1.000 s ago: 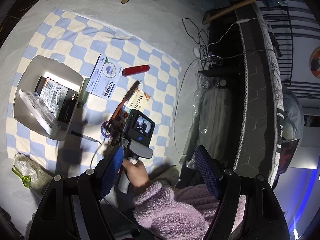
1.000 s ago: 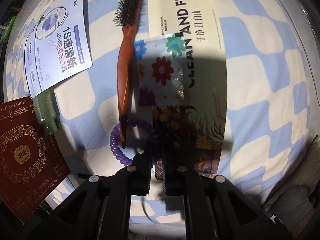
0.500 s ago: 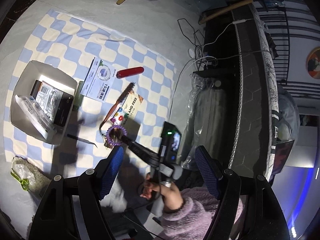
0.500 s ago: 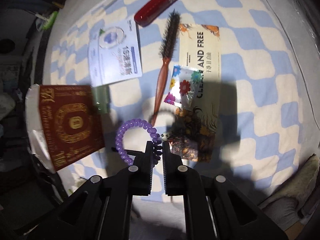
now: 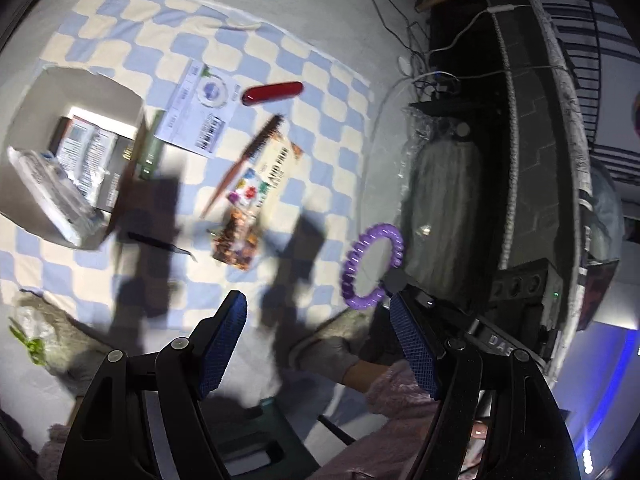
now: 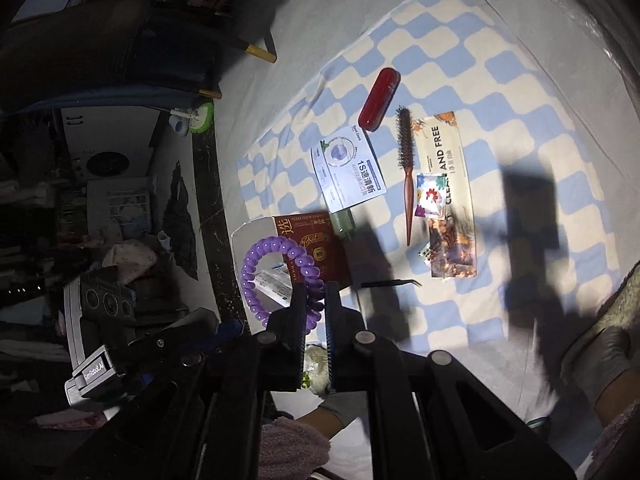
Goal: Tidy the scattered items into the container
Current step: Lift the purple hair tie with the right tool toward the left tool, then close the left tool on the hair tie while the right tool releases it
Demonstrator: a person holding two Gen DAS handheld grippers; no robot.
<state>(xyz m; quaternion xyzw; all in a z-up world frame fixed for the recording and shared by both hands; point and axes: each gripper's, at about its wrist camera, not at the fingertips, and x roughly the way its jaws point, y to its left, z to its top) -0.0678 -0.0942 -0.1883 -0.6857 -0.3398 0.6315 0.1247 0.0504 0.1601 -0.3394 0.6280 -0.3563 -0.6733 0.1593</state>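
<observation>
My right gripper (image 6: 313,294) is shut on a purple coil hair tie (image 6: 256,264) and holds it in the air; the tie also shows in the left wrist view (image 5: 352,264). My left gripper (image 5: 318,320) is open and empty, high above the checkered cloth (image 5: 312,80). The white box (image 5: 84,80) stands at the cloth's left with a dark carton and a clear packet inside. On the cloth lie a red case (image 5: 272,92), a brush (image 5: 244,168), a white sachet (image 5: 200,112), a wipes pack (image 5: 264,184) and black tweezers (image 5: 160,242).
A green bottle (image 5: 150,152) lies beside the box. A bag with green bits (image 5: 32,332) lies at the cloth's near left corner. Cables (image 5: 420,68) and a dark bench (image 5: 500,120) are on the right. Cluttered shelves (image 6: 100,160) show in the right wrist view.
My right gripper has lifted the purple hair tie off the cloth, pulled back and risen high. The left gripper has stayed open above the cloth.
</observation>
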